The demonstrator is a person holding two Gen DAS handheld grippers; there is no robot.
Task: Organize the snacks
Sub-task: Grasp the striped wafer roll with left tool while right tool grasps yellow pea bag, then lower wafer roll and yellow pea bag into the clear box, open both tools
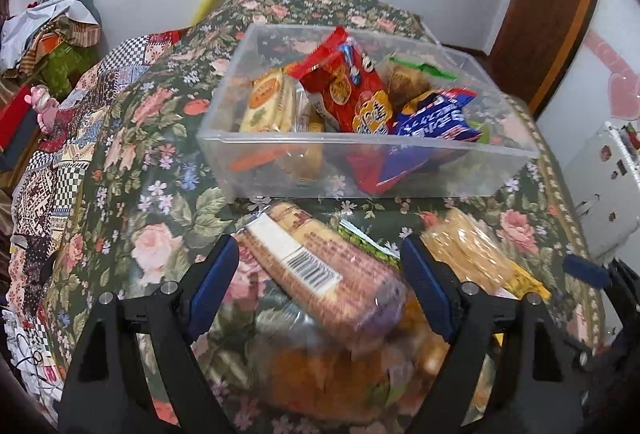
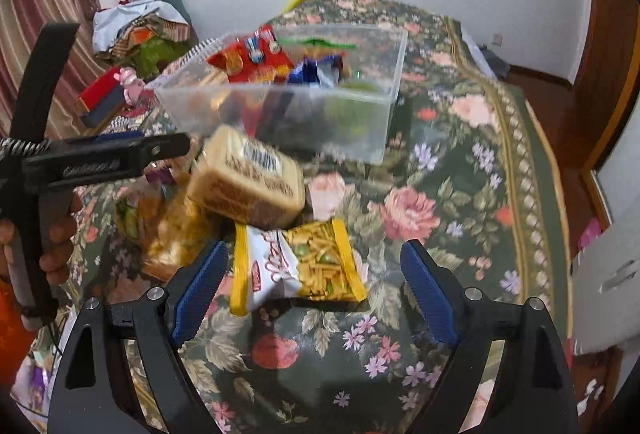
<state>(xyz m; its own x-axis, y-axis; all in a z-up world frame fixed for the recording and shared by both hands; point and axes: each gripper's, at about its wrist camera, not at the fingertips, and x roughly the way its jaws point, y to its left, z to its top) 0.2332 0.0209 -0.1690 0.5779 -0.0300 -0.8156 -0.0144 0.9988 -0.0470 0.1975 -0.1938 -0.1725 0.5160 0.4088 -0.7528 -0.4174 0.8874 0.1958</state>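
Partly filled clear plastic bin [image 1: 360,146]; long biscuit pack [image 1: 316,266], yellow namkeen pouch [image 2: 320,262] outside. Left gripper [image 1: 320,274], right gripper [image 2: 316,274]: released, empty.

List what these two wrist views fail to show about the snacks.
- Biscuit pack, left wrist view: label print lost to blur.
- Orange snack bag, left wrist view: blurred, its sides behind the fingers.
- Clear box, right wrist view: lower contents smeared behind its wall.
- Yellow packet, right wrist view: brand unreadable.

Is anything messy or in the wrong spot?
Yes. Several snacks lie outside the clear box: the cracker pack, askew on other packets, and the yellow snack bag, loose on the floral cloth.
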